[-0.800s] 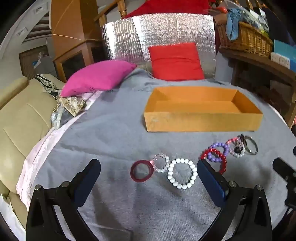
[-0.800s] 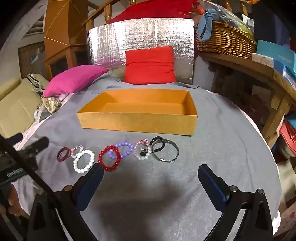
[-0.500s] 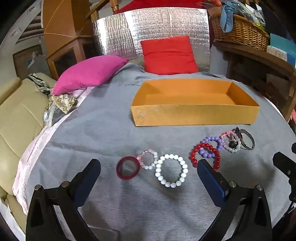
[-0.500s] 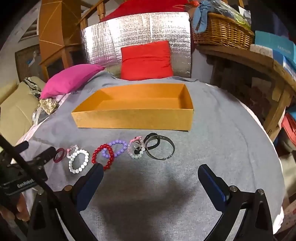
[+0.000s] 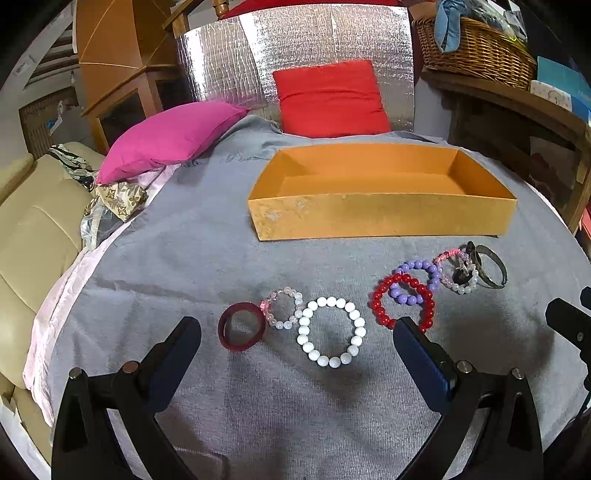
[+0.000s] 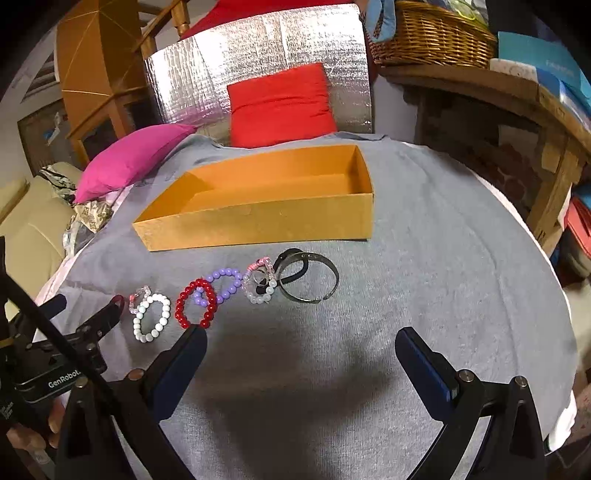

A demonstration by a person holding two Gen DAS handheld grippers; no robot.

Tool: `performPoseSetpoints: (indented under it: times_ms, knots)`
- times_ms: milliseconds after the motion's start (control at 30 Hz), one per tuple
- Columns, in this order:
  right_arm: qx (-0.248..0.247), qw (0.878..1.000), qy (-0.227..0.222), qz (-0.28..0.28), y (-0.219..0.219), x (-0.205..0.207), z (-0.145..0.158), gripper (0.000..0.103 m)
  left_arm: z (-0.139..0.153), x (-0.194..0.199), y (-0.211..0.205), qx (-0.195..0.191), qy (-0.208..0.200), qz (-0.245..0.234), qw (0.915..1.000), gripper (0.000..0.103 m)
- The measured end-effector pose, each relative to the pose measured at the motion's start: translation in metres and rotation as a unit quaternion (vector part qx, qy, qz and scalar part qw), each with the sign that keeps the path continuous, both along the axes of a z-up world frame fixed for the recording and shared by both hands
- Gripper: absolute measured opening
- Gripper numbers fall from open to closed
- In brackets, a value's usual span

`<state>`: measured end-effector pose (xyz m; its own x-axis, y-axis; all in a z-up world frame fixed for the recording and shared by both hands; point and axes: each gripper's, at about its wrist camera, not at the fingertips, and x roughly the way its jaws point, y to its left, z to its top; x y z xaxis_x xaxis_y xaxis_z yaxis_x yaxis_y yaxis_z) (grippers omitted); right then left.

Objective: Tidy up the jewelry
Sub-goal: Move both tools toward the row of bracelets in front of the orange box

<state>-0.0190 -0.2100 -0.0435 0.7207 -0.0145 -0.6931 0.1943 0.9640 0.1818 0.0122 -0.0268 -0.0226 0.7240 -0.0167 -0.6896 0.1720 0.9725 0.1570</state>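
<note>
Several bracelets lie in a row on the grey cloth in front of an empty orange box (image 5: 380, 218) (image 6: 258, 221). From the left: a dark red bangle (image 5: 242, 331), a clear bead bracelet (image 5: 282, 308), a white bead bracelet (image 5: 306, 328) (image 6: 164, 299), a red bead bracelet (image 5: 376, 299) (image 6: 181, 306) overlapping a purple one (image 5: 417, 266) (image 6: 225, 275), a pale bead bracelet (image 5: 460, 288) (image 6: 258, 295) and a metal cuff (image 5: 491, 266) (image 6: 325, 291). My left gripper (image 5: 297, 326) hovers open just short of the white bracelet. My right gripper (image 6: 301, 334) is open above bare cloth, nearer me than the cuff.
A pink cushion (image 5: 170, 136) and a red cushion (image 5: 328, 99) lie behind the box, against a silver foil panel. A beige sofa (image 5: 33, 236) is on the left. A wooden shelf with a wicker basket (image 6: 432, 33) stands on the right.
The box and bracelets have slid a little leftward in both views. The right wrist view has tilted, so the box now looks skewed. Both grippers stay wide open and empty.
</note>
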Motion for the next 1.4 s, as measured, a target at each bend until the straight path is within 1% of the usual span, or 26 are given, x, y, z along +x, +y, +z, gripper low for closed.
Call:
performPoseSetpoints:
  times_ms: [167,400,667,1100,1233,1300,1367,1400]
  knots:
    - [0.002,1.0,0.006,0.0,0.001,0.002,-0.003,0.103,0.0,0.0,0.001,-0.007,0.002,0.0,1.0,0.103]
    - [0.005,1.0,0.009,-0.001,0.001,0.004,-0.005,0.103,-0.001,0.0,0.0,-0.007,0.005,0.0,1.0,0.103]
    - [0.009,1.0,0.013,-0.003,-0.001,0.004,-0.006,0.103,-0.003,0.0,-0.002,0.0,0.001,-0.002,1.0,0.103]
    - [0.012,1.0,0.009,-0.006,-0.005,0.006,-0.005,0.103,-0.004,0.002,-0.001,0.0,0.007,-0.007,0.9999,0.103]
    - [0.016,1.0,0.002,-0.006,-0.011,0.011,-0.002,0.103,-0.007,0.011,0.01,-0.011,0.02,-0.006,0.9997,0.103]
    - [0.019,1.0,-0.001,-0.003,-0.016,0.015,0.0,0.102,-0.01,0.019,0.021,-0.02,0.035,-0.008,0.9992,0.103]
    - [0.026,1.0,-0.004,0.006,-0.019,0.021,-0.001,0.099,-0.014,0.027,0.034,-0.033,0.047,-0.011,0.9983,0.103]
    - [0.031,0.999,-0.002,0.011,-0.021,0.026,-0.001,0.095,-0.016,0.03,0.039,-0.041,0.056,-0.011,0.9975,0.103]
